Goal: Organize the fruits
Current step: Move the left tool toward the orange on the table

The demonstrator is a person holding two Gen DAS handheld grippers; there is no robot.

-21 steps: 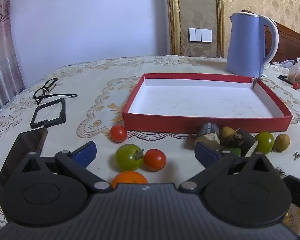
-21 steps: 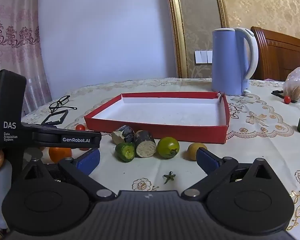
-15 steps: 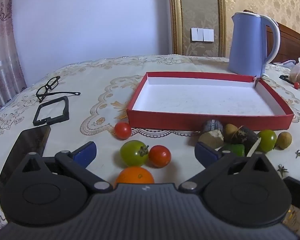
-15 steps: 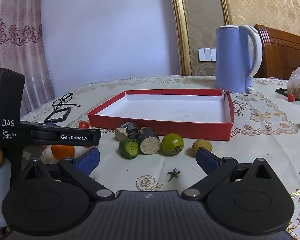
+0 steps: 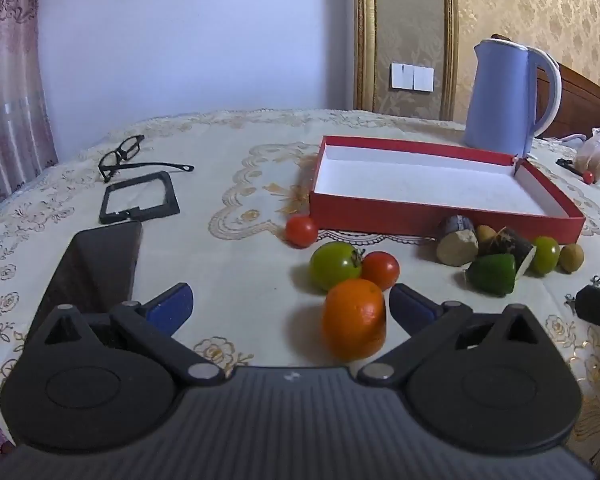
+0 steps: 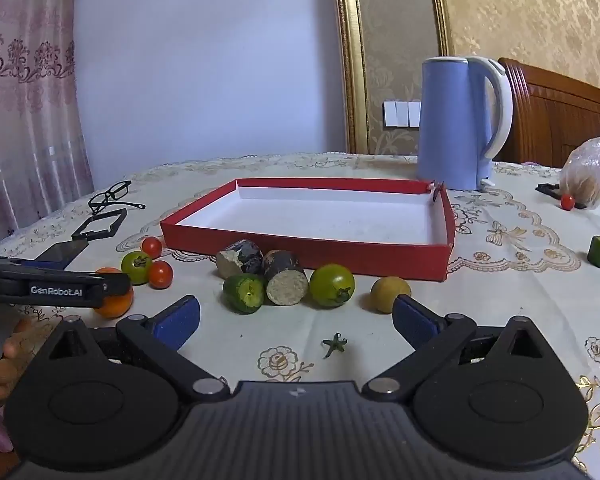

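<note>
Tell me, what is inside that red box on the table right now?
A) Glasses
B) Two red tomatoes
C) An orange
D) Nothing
D: the red box shows only its bare white floor, while the orange and other produce lie on the cloth outside it.

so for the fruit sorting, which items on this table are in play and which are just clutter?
In play: orange, green tomatoes, red tomatoes, yellow fruit, cucumber piece, red box, both open grippers.

Clutter: kettle, glasses, phone, black frame, plastic bag.
</note>
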